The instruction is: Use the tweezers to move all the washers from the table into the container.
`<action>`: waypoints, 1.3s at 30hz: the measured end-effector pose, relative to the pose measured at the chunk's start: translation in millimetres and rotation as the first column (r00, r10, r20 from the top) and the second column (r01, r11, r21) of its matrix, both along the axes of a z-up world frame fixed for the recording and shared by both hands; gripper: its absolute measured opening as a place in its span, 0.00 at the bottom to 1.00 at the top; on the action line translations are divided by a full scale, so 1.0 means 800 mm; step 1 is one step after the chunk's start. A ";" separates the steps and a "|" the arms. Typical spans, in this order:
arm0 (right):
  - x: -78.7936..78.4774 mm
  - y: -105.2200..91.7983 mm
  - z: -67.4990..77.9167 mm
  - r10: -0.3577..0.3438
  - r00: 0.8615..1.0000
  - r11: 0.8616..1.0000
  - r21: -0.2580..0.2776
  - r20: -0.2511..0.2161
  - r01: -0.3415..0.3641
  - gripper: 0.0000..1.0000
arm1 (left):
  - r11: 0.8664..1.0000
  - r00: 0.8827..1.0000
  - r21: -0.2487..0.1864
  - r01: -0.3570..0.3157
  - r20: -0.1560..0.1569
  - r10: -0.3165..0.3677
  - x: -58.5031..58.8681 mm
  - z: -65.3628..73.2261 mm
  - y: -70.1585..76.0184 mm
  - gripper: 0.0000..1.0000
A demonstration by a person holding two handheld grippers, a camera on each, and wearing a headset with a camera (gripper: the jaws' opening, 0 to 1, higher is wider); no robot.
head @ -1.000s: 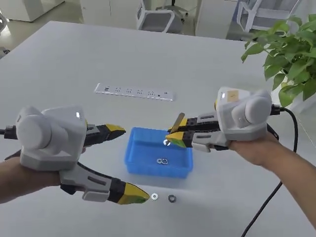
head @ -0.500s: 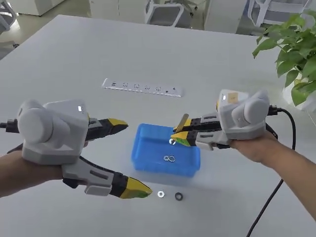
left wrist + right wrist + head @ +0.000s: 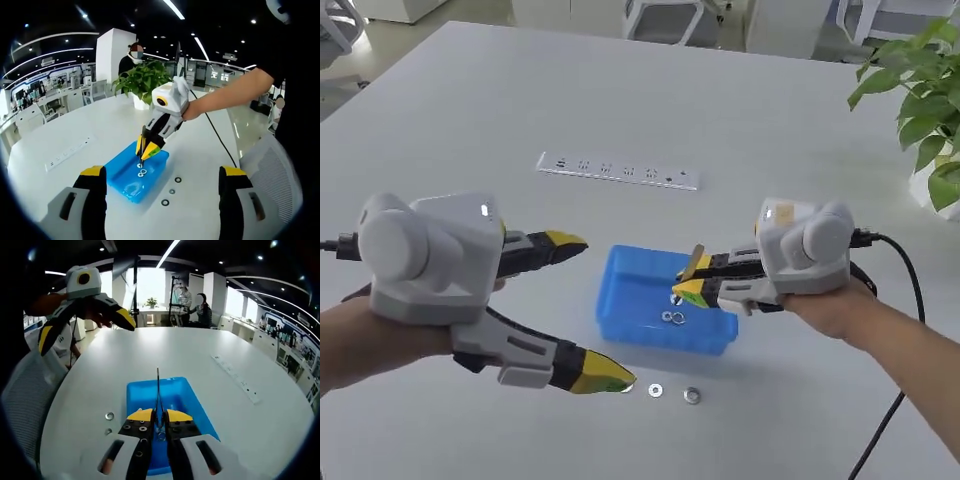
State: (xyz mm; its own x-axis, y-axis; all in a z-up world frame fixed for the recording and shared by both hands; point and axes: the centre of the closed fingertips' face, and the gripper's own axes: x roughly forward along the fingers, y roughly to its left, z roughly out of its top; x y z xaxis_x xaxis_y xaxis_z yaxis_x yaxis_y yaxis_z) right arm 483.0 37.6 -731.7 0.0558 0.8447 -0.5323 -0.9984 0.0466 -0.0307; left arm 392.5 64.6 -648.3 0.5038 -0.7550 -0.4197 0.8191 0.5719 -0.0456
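Right gripper: jaws pressed together on the tweezers, which point down into the blue container (whether the tips carry anything, cannot tell).
Left gripper: jaws spread wide, held just beside the container.
Washers: two lie inside the container.
Loose washers: on the table before the container. The left gripper view counts three in a row, the head view two.

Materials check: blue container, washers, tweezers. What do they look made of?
The blue container: probably moulded plastic; uniform saturated blue with a soft sheen. The washers on the table: likely metal; small flat rings with a silvery glint. The tweezers, clamped in the right gripper: probably metal; thin stiff strips, tan-grey, finish too small to tell.
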 end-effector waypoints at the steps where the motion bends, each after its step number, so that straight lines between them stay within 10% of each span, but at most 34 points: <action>1: 0.000 0.000 -0.002 -0.001 1.000 1.000 -0.003 0.000 0.001 0.09 | 1.000 1.000 0.002 0.000 0.001 0.000 0.000 0.000 0.000 0.99; 21: -0.003 -0.003 -0.030 0.008 1.000 0.999 -0.052 -0.025 -0.009 0.09 | 1.000 1.000 0.021 0.018 0.020 -0.019 0.025 -0.007 -0.009 0.88; 39: -0.005 -0.001 -0.031 0.024 1.000 0.998 -0.064 -0.019 -0.025 0.09 | 0.987 0.988 0.073 0.147 0.032 -0.149 0.068 -0.022 -0.049 0.56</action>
